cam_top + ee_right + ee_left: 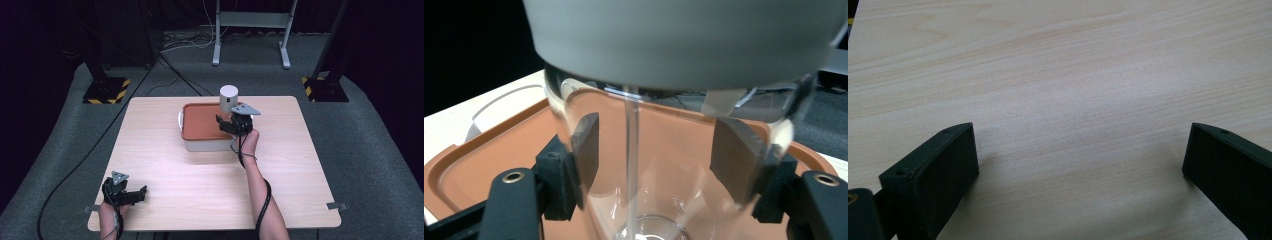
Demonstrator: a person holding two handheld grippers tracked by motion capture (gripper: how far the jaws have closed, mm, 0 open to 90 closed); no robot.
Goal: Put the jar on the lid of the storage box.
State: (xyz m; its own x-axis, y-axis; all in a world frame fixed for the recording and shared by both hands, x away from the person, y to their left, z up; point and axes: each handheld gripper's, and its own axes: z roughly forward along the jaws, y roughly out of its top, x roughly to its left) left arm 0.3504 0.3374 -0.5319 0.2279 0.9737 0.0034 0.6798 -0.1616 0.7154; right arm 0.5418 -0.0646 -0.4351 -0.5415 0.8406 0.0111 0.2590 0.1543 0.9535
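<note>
Nearest the high camera, the left gripper (131,195) is held low at the near left corner of the wooden table (165,185), well apart from everything else. Its jaws are spread wide, with bare wood grain seen between them in the left gripper view, and nothing is held.

Farther back, near the table's middle, a white container (202,145) is closed by a terracotta-orange lid (200,125). Beyond the table, dark carpet, trailing cables and a grey metal stand (251,22) are seen, with two hazard-striped bases at either side.

A clear glass jar (644,165) with a pale grey cap (228,98) is gripped by the right gripper (231,124) over the orange lid (whether the jar's base touches the lid cannot be told). In the right gripper view, both pads (585,145) are pressed against the transparent wall from opposite sides, the jaws partly spread to the jar's width.
</note>
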